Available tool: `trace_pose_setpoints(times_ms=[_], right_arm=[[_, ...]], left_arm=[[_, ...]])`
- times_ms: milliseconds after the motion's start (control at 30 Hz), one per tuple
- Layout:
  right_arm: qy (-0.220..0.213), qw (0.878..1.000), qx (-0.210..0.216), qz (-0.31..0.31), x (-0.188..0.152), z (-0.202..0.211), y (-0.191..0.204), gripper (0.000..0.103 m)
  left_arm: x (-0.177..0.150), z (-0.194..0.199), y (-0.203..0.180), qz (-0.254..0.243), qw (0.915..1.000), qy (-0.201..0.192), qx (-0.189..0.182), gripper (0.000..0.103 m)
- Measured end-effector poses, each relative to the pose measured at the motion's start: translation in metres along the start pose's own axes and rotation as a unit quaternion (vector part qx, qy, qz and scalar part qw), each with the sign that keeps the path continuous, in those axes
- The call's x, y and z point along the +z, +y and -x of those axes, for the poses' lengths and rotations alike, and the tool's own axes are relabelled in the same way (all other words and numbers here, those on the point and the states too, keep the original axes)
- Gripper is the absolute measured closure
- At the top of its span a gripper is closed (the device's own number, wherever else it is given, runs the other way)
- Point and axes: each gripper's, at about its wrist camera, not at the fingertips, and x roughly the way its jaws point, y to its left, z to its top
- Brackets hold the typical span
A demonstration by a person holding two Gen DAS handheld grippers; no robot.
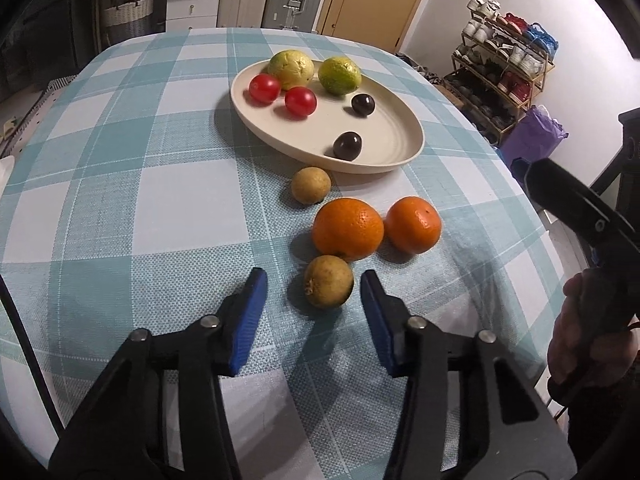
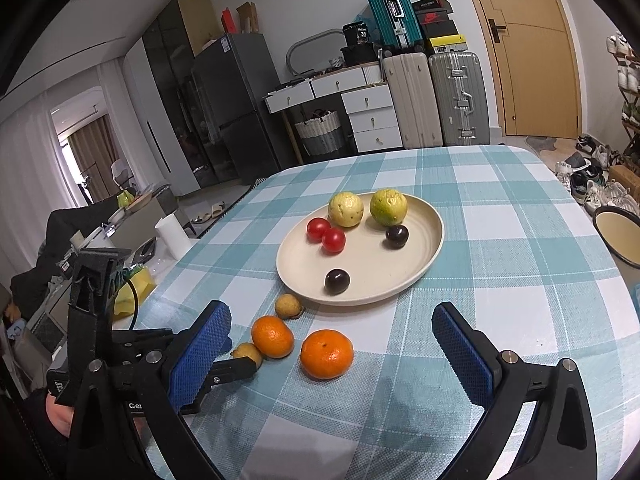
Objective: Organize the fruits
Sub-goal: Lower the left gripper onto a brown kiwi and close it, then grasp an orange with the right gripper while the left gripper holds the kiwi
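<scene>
Checked blue-white tablecloth (image 1: 120, 200) covers table. Cream plate (image 1: 384, 148) far centre; two oranges (image 1: 348, 229) and two brownish fruits (image 1: 329, 286), possibly longans, near it.

Home living area: fridge (image 2: 236, 100), suitcases (image 2: 436, 100), shoe rack (image 1: 504, 68), drawers (image 2: 370, 110).

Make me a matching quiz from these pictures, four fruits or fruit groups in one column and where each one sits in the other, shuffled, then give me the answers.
Things:
1. two red tomatoes
2. near brown fruit
3. two oranges
4. far brown fruit

Places:
A. on the cloth just outside the plate's near rim
B. on the plate, in front of the yellow-green fruits
C. on the cloth just ahead of the open left gripper, in line with its gap
D. side by side on the cloth between the two brown fruits

Pairs: 1-B, 2-C, 3-D, 4-A
</scene>
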Motion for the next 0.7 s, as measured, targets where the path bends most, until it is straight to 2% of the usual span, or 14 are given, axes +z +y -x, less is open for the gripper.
trace_pose_setpoints(times_ms=[100,200,367,700], right_arm=[[0.002,1.000,0.001,-0.001,-0.001,-0.001,0.001,0.000],[0.003,1.000,0.001,0.000,-0.001,-0.001,0.001,0.000],[0.003,1.000,0.000,-0.004,-0.002,-0.001,0.000,0.000],[0.007,1.000,0.008,-0.005,-0.004,-0.002,-0.002,0.000]], left_arm=[[0.001,-0.002,0.000,0.003,0.9999,0.003,-0.010,0.068],[0.001,-0.005,0.000,0.004,0.9997,0.010,-0.023,0.079],[-0.001,-0.006,0.009,0.025,0.9983,0.004,-0.053,0.080],[0.000,0.004,0.008,0.025,0.9980,-0.008,-0.057,0.080]])
